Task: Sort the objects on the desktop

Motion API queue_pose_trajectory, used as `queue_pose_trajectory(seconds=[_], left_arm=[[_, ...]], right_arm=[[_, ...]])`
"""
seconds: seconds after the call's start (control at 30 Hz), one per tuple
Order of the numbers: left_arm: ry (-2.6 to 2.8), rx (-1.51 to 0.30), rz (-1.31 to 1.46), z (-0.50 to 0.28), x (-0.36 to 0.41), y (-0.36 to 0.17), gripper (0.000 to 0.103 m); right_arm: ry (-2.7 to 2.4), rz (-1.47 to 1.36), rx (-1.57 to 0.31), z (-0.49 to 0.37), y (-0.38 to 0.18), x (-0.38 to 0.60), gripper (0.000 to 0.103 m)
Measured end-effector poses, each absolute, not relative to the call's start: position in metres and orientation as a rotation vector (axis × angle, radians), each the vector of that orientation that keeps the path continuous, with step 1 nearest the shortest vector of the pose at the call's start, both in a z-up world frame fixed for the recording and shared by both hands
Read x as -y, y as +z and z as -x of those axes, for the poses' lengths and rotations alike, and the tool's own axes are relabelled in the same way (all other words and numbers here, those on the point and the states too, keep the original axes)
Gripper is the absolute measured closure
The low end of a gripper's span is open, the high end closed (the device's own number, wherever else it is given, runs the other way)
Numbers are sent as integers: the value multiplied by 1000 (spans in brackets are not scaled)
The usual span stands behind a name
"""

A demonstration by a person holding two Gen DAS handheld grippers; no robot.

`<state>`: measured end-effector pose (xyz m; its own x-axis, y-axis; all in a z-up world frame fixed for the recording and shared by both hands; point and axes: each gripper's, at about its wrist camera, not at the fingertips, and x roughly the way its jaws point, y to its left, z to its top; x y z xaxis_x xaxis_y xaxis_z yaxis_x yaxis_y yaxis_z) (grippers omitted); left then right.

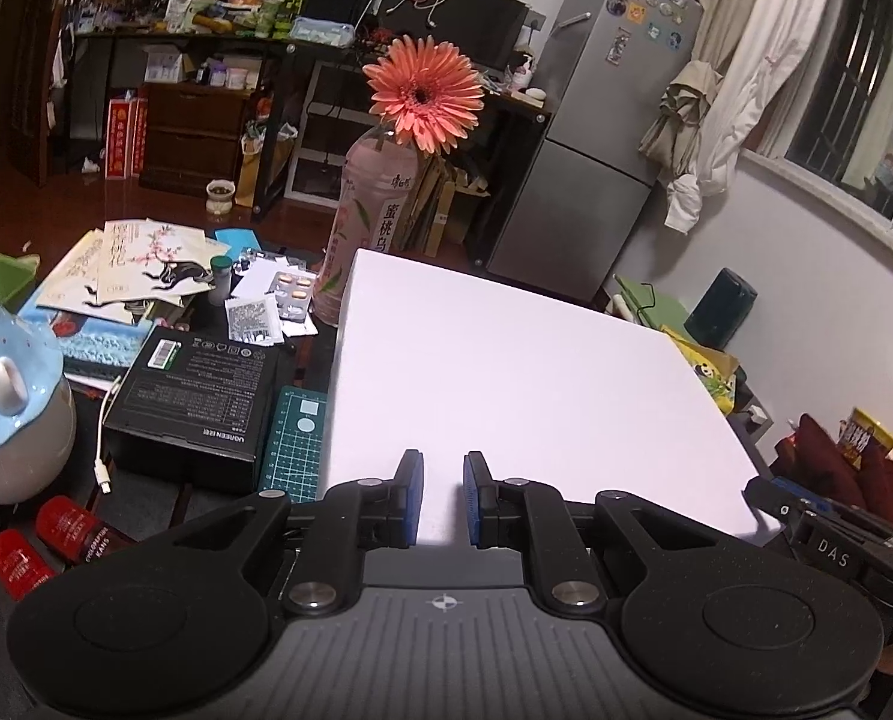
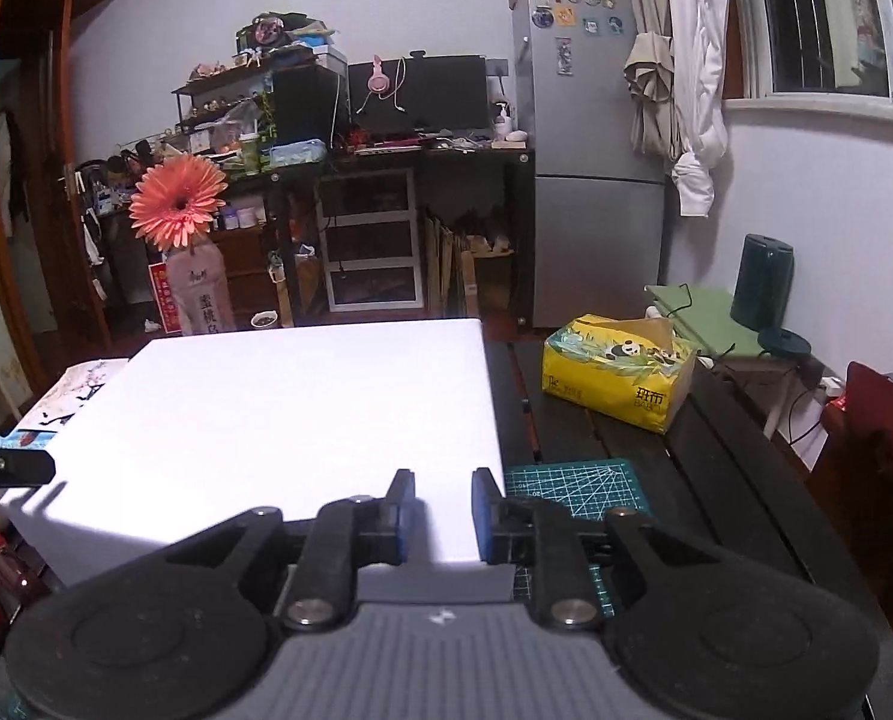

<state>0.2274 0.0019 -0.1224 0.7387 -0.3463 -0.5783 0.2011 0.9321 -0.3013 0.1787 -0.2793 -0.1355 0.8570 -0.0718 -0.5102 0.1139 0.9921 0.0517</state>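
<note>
While both grippers hover at the near edge of a large white box (image 1: 506, 372) on the dark tabletop (image 2: 716, 450), the left gripper (image 1: 443, 495) and right gripper (image 2: 443, 516) each hold their blue-padded fingers slightly apart, gripping nothing. Left of the box lie a black carton (image 1: 197, 390), blister packs (image 1: 293, 294) and a flower-holding bottle (image 1: 365, 210); a yellow tissue pack (image 2: 617, 369) sits toward the far right edge.

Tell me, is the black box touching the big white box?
Apart. In the left wrist view, a strip of green cutting mat shows between the black box and the white box.
</note>
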Motion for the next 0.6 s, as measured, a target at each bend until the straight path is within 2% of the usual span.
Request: queue_pose_trajectory(seconds=[0.07, 0.2, 0.27, 0.43, 0.53, 0.6], left_arm=[[-297, -674, 218, -226, -1, -122, 86], [-278, -661, 196, -221, 2, -119, 63], [-271, -659, 174, -218, 3, -119, 60], [-263, -658, 142, -208, 7, -118, 53], [-282, -668, 132, -198, 10, -117, 51], [-293, -670, 108, -191, 13, -117, 47]], right_arm=[[-96, -74, -530, -177, -135, 278, 77], [-89, -76, -517, -171, -132, 277, 71], [-86, -85, -511, -167, -130, 276, 66], [-67, -103, -508, -156, -128, 269, 60], [-45, -91, -506, -147, -129, 260, 52], [-30, -82, -509, -142, -130, 254, 51]])
